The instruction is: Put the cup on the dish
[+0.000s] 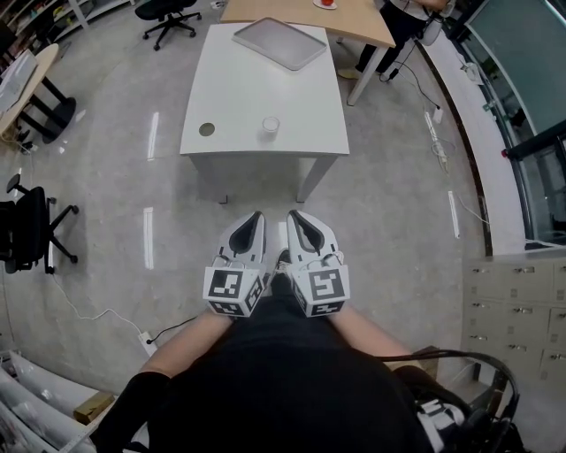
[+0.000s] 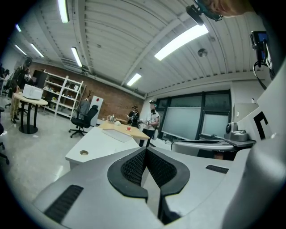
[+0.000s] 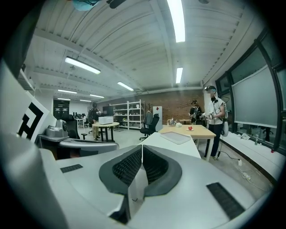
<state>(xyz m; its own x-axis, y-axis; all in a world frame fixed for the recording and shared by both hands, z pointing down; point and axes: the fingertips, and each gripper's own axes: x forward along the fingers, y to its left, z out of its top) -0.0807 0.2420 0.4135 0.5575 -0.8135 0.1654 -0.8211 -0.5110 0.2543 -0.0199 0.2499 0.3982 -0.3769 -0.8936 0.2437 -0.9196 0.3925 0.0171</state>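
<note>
"Head view first; where is the cup?"

"The cup (image 1: 271,126) stands upright on the white table (image 1: 265,84), close to its near edge; it is not on the tray (image 1: 279,42); the tray lies at the far end of the same table, well apart from the cup."

"And the two grippers?"

"The left gripper (image 1: 257,215) and the right gripper (image 1: 293,214) are held side by side over the floor (image 1: 389,221), in front of the table; they are well apart from the cup."

"Are the jaws wide?"

"No; the left gripper view shows its jaws pressed together with nothing between them; the right gripper view shows the same; both grippers are empty."

"Is anything else on the table?"

"A round hole (image 1: 206,129) is in the top, to the left of the cup; a wooden table (image 1: 354,22) stands behind the white one."
</note>
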